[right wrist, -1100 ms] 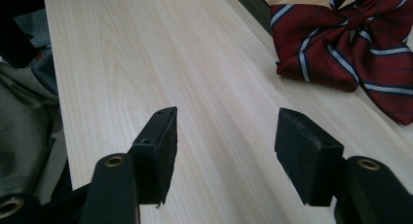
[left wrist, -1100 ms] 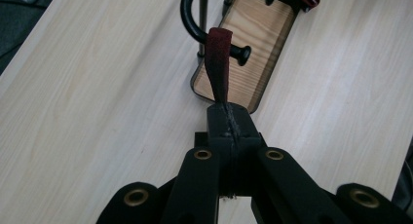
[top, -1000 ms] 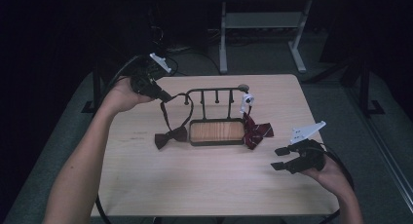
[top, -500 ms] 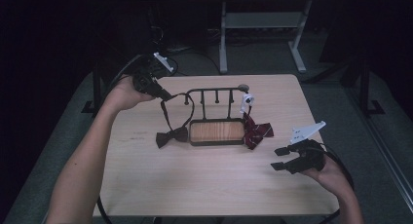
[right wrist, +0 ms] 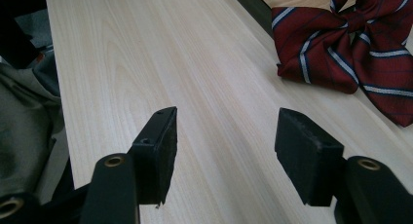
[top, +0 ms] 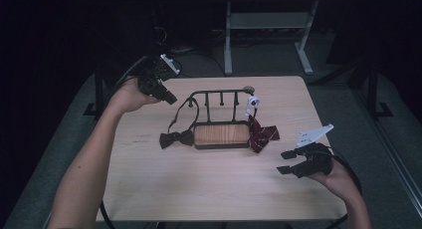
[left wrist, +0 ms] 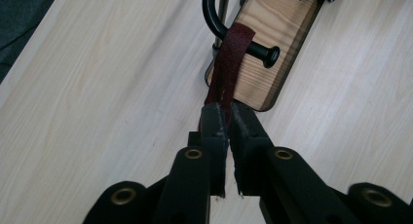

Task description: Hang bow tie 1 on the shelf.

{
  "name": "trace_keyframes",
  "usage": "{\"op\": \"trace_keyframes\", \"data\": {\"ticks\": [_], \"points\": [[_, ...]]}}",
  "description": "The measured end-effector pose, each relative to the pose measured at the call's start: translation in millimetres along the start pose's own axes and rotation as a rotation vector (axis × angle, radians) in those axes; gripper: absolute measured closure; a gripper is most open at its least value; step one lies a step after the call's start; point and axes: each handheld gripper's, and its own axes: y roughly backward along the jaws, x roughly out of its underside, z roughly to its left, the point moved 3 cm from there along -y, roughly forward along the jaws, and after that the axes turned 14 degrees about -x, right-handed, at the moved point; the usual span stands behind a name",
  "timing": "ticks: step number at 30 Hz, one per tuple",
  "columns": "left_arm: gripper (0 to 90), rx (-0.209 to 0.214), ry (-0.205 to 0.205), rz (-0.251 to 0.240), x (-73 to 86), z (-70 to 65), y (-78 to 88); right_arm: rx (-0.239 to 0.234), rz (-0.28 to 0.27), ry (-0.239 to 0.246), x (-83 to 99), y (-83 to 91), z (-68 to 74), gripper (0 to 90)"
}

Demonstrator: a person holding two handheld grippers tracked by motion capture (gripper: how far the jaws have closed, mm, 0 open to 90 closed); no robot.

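A black rack with a wooden base (top: 221, 134) stands mid-table. A dark bow tie (top: 175, 139) lies at its left end, and its dark red strap (left wrist: 234, 58) loops over the rack's left peg (left wrist: 265, 53). My left gripper (top: 169, 97) hovers left of the rack. Its jaws have just been opening to a narrow slit, and the strap's end is still caught between the tips (left wrist: 228, 109). A red striped bow tie (top: 263, 134) (right wrist: 350, 34) lies at the rack's right end. My right gripper (top: 286, 162) (right wrist: 226, 136) stands open over bare table, holding nothing.
A small white piece (top: 253, 103) hangs at the rack's right post. The light wooden table (top: 209, 189) has free room in front of the rack. A dark floor and a grey metal frame (top: 268, 25) lie beyond its far edge.
The strap, earlier stretched from the left gripper down to the dark bow tie, now hangs over the rack's left peg. Both hands have stayed where they were.
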Motion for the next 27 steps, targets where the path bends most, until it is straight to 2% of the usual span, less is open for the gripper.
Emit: {"op": "trace_keyframes", "data": {"ticks": [3, 6, 8, 16, 20, 27], "points": [[80.3, -0.003, 0.015, -0.007, 4.2, -1.4, 0.2, 0.002, 0.0, 0.004, 0.3, 0.3, 0.1, 40.3], [77.0, 0.001, 0.015, 0.001, 9.2, -3.1, 0.2, 0.007, -0.001, 0.001, -0.1, 0.7, 1.0, 39.5], [76.7, -0.001, -0.001, 0.006, 12.1, -5.2, 0.9, 0.005, -0.004, 0.0, -0.3, 0.8, 0.9, 39.6], [72.5, 0.0, -0.002, -0.02, 21.7, -11.0, 4.9, 0.016, -0.011, -0.007, 0.0, 2.3, 0.1, 37.7], [70.1, -0.003, -0.01, -0.015, 26.7, -13.5, 4.1, 0.019, -0.016, -0.019, 2.1, 3.1, -1.8, 37.1], [67.2, 0.008, -0.001, -0.032, 36.7, -18.6, 3.8, 0.029, -0.023, -0.028, 4.0, 5.3, -2.6, 36.0]]}}
